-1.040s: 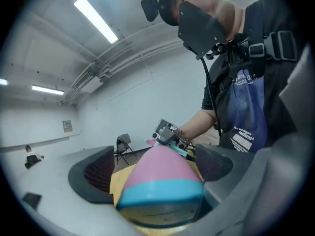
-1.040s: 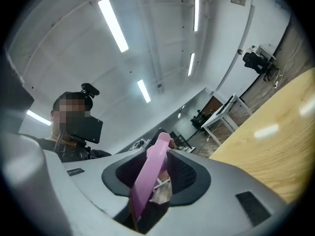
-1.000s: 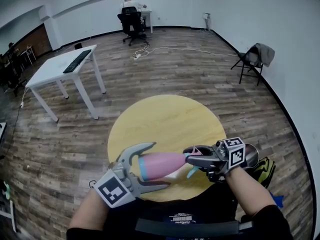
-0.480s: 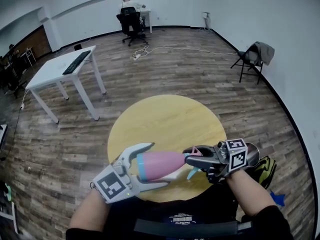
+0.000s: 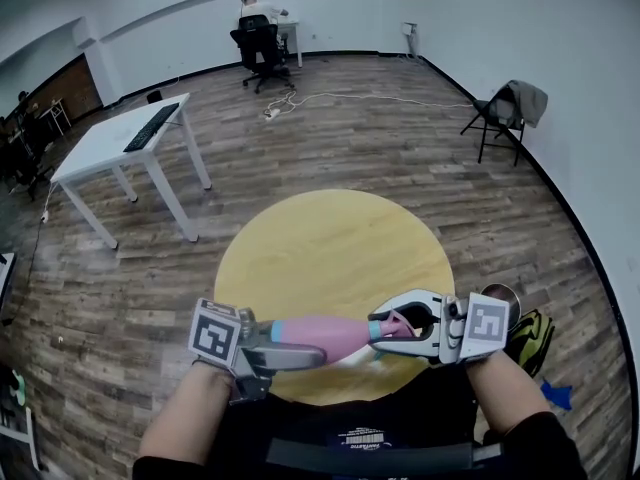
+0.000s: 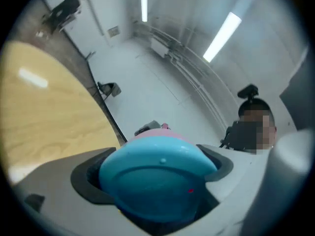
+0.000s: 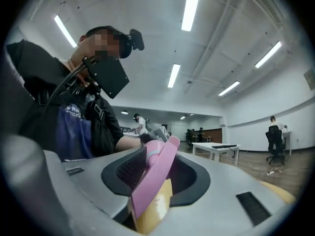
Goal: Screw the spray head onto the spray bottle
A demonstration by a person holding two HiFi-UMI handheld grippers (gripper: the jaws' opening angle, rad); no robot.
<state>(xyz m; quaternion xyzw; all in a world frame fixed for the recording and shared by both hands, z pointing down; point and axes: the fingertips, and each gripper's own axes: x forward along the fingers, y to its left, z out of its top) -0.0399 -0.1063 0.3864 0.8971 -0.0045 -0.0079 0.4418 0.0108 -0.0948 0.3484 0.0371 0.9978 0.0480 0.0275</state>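
Table [image 5: 330, 230]: round, yellow, below both grippers.
Left gripper [image 5: 312, 354]: clamped on the spray bottle [image 5: 318, 332]; its own view shows only the blue base.
Right gripper [image 5: 392, 330]: clamped on the spray head [image 7: 153, 177]; the neck joint is hidden between its jaws.

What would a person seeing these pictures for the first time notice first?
A pink spray bottle, held level between both grippers close in front of the person: the left gripper clamps its blue base, and the right gripper holds the spray head at its neck. Below them lies a round yellow table.
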